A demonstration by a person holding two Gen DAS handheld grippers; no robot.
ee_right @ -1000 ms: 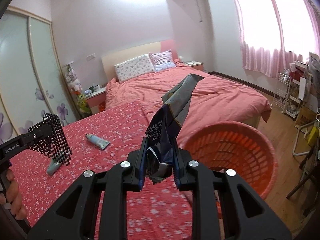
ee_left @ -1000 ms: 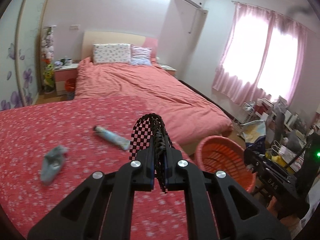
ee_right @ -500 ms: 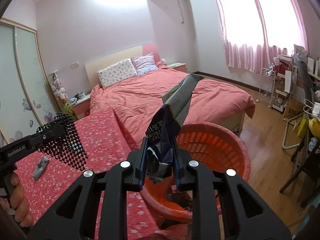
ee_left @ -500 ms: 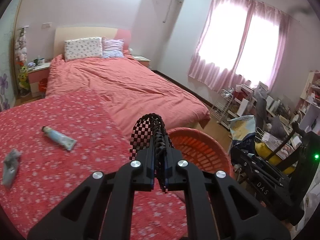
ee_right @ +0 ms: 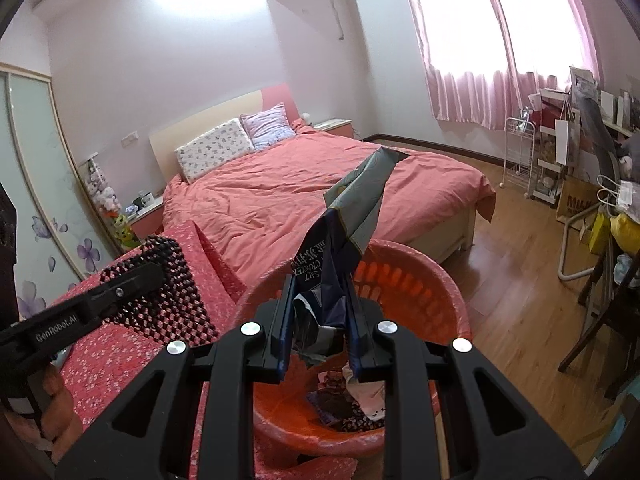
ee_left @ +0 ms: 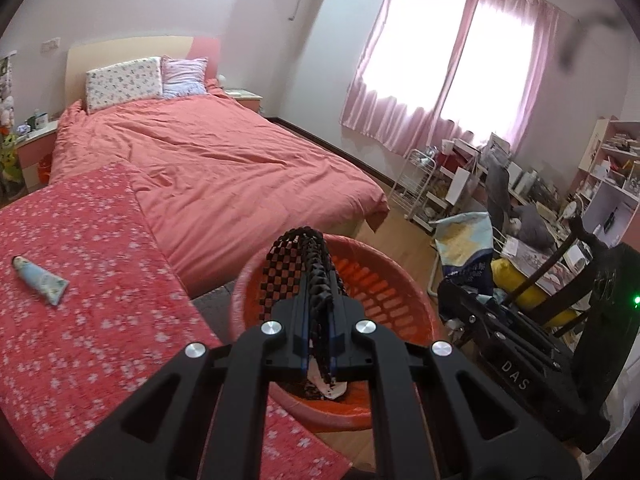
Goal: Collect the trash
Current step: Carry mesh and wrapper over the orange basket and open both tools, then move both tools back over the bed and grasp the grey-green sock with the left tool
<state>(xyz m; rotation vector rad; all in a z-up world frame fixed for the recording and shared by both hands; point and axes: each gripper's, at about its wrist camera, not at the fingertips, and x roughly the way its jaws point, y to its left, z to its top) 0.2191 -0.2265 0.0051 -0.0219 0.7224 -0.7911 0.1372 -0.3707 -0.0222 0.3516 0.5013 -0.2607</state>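
My left gripper (ee_left: 318,308) is shut on a piece of black mesh (ee_left: 294,264), which hangs over the near rim of the orange basket (ee_left: 384,280). In the right wrist view, that left gripper (ee_right: 156,280) and its mesh (ee_right: 172,304) sit left of the basket (ee_right: 424,280). My right gripper (ee_right: 319,292) is shut on a dark blue and grey wrapper (ee_right: 352,216) that sticks up above the basket's opening. Other trash (ee_right: 352,400) lies at the basket's bottom. A light blue tube (ee_left: 40,280) lies on the red flowered cloth (ee_left: 100,320) to the left.
A bed (ee_left: 224,160) with a pink cover stands behind the basket. Right of it are wooden floor (ee_right: 520,280), a white wire rack (ee_right: 520,160), a black chair (ee_left: 560,300) and cluttered shelves. A hand (ee_right: 52,400) holds the left gripper.
Both grippers have swung right and a little down, from over the flowered cloth to over the orange basket. The crumpled grey piece has left the left wrist view. Both grips are unchanged.
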